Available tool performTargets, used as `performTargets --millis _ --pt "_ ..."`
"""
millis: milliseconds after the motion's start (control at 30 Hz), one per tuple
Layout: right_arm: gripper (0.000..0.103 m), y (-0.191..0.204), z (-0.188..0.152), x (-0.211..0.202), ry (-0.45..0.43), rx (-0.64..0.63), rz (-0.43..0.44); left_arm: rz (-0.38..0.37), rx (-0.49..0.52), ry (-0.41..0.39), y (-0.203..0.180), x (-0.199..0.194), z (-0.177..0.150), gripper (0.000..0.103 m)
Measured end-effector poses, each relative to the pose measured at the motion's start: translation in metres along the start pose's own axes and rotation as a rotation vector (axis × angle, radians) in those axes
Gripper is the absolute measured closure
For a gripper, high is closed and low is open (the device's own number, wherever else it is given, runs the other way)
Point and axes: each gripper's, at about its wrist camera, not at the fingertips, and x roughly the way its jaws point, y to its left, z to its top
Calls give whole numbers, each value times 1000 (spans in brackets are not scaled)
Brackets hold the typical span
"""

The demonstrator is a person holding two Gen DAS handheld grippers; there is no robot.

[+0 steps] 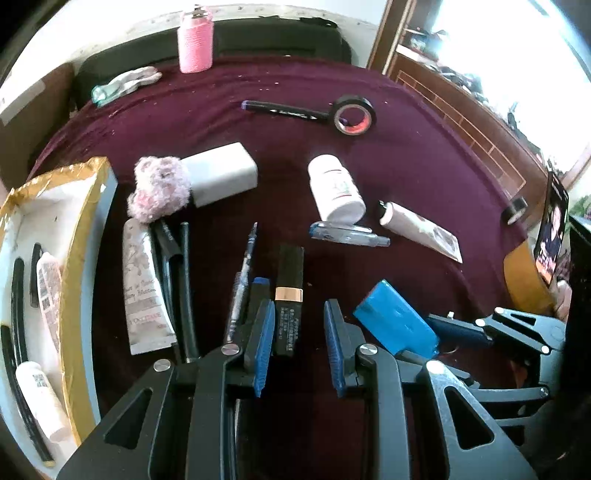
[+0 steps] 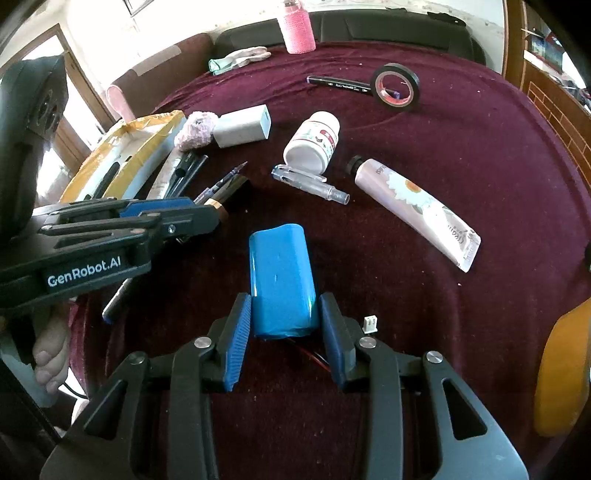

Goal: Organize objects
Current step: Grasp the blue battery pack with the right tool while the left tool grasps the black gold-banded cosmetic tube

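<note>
Dark maroon cloth (image 2: 461,177) covers the table I'm working over, with a pink knitted bottle (image 2: 297,27) at the far edge and small things scattered everywhere. At my left stands a white box with gold-taped edges (image 1: 83,229); it already holds a few dark pens and small tubes, so I take it as the place where things get collected. My right gripper (image 2: 284,325) has its blue pads on either side of a blue shrink-wrapped battery pack (image 2: 281,280) lying on the cloth. The pads touch or nearly touch its sides, yet I cannot tell whether they truly clamp it. My left gripper (image 1: 299,332) hangs with its jaws apart over a black rectangular battery with a copper band (image 1: 289,295); the left pad sits right beside it, the right pad stands clear. A blue-capped pen (image 1: 242,280) lies just to its left. I judge this the grasping step, with both hands lined up on their pieces. Next I should squeeze squarely and lift straight up. The pack's wire and small white connector (image 2: 370,324) trail near my right finger and could snag. The battery lies close to the pen, so my left finger may nudge it.
</note>
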Motion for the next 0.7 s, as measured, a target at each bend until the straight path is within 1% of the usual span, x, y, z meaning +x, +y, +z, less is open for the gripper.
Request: performTargets --millis 67,133,167,433,467,500,533,600,700 --pt "68 0 2 2 -1 6 7 1 10 13 -2 5 0 80" --pt "68 0 2 2 -2 12 12 -23 6 41 -3 12 -1 80" --pt "68 0 2 2 -2 13 14 -13 3 50 -3 15 -1 80" --pt "67 0 3 4 -7 4 11 -9 0 40 -1 20 5 80" --pt "67 0 3 5 -10 1 9 -5 1 35 -2 22 6 81" --pt "67 1 3 5 -10 -1 7 1 0 28 -1 22 6 87" --pt "67 1 3 5 -11 -2 3 11 -2 25 1 22 6 89" --pt "67 3 2 6 -20 -10 -7 -5 -23 28 4 21 6 89" --pt "68 9 1 6 -28 -33 -42 -22 -45 31 6 15 -2 89"
